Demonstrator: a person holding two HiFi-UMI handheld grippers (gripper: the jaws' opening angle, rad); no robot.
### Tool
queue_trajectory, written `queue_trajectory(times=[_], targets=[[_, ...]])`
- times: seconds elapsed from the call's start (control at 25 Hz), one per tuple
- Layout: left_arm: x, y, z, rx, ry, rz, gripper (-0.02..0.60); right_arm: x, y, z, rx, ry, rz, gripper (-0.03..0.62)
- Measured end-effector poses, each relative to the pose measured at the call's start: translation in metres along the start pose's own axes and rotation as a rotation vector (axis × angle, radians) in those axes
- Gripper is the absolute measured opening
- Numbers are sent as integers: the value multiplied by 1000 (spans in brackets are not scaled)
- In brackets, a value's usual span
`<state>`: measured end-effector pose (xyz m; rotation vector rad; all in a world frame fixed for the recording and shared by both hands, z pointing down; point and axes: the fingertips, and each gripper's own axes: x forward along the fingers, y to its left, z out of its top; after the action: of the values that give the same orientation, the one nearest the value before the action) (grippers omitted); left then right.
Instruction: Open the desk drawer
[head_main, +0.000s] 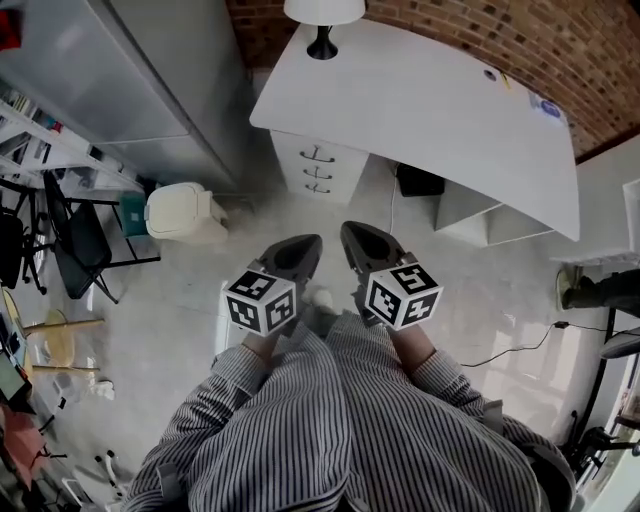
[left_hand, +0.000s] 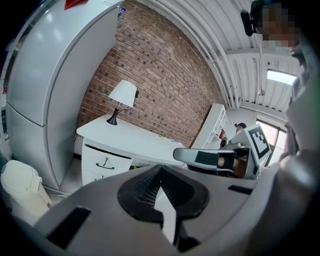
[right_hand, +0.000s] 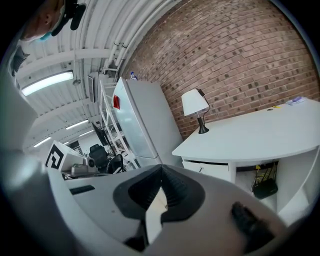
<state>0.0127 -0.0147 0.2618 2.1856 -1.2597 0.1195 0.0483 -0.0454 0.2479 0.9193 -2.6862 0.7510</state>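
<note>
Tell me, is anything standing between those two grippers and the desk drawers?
Nothing visible does. Only open floor lies between the left gripper, the right gripper and the desk drawers. The cream bin stands off to the left, out of that path.

Pinstriped grey-white shirt sleeves (head_main: 300, 440); left claw (head_main: 300, 248), right claw (head_main: 358, 235) dark grey; 2 black-white marker cubes (head_main: 260, 300).

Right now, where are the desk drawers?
In the head view, the desk drawers sit top centre, under the left end of the white desk, below the lamp and right of the grey cabinet.
</note>
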Motion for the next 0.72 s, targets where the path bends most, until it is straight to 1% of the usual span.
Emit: queue_trajectory(times=[0.12,0.24,0.44,0.56,0.72], targets=[[3,13,-5,-32,28,9,11,12,0,-8,33,22,5,15],[6,27,-5,-79,48,-2,11,24,-1,-10,59,35,6,15],[18,48,10,-70,77,-25,11,45,-14,-1,105,19,-34,15],[26,62,15,-79,100,-40,11,56,-22,2,141,7,-55,15],[41,81,17,-120,118,-72,11,71,-35,3,196,-16,-91,15]])
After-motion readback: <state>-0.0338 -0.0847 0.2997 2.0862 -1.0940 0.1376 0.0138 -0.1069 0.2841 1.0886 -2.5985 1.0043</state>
